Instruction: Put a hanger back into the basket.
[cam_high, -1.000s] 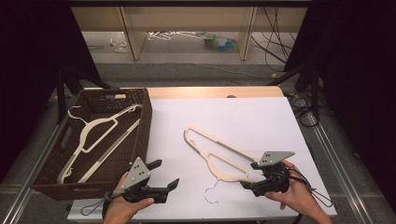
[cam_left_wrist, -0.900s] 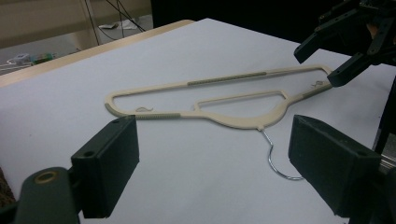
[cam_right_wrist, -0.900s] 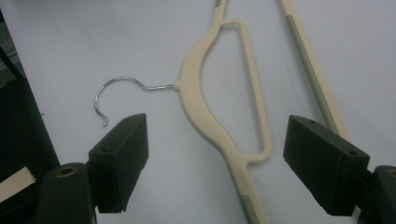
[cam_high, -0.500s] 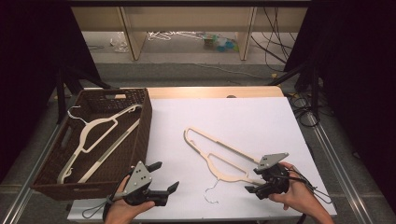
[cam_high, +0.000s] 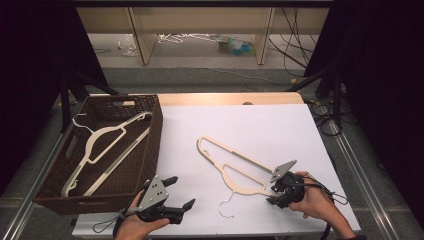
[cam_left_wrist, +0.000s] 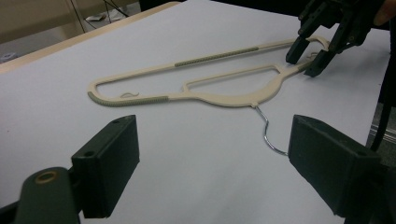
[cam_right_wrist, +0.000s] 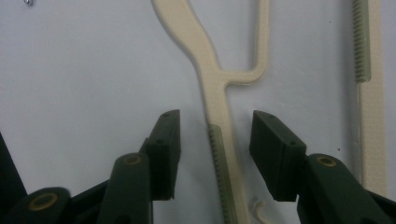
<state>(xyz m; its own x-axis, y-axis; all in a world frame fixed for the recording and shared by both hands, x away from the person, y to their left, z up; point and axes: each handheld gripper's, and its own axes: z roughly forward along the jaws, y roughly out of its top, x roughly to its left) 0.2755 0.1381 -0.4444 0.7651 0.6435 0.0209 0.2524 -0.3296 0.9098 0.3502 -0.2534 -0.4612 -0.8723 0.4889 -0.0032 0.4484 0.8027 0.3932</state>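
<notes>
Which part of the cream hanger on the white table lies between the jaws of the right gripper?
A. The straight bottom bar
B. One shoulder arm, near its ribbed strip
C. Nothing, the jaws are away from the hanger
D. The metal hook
B: in the right gripper view the right gripper has a jaw on either side of a shoulder arm of the hanger, where its ribbed strip begins, not yet pressing it.

White-covered table (cam_high: 280, 125) with a cream hanger (cam_high: 235, 165) flat near its middle, a brown wicker basket (cam_high: 150, 145) seemingly over its left edge.
</notes>
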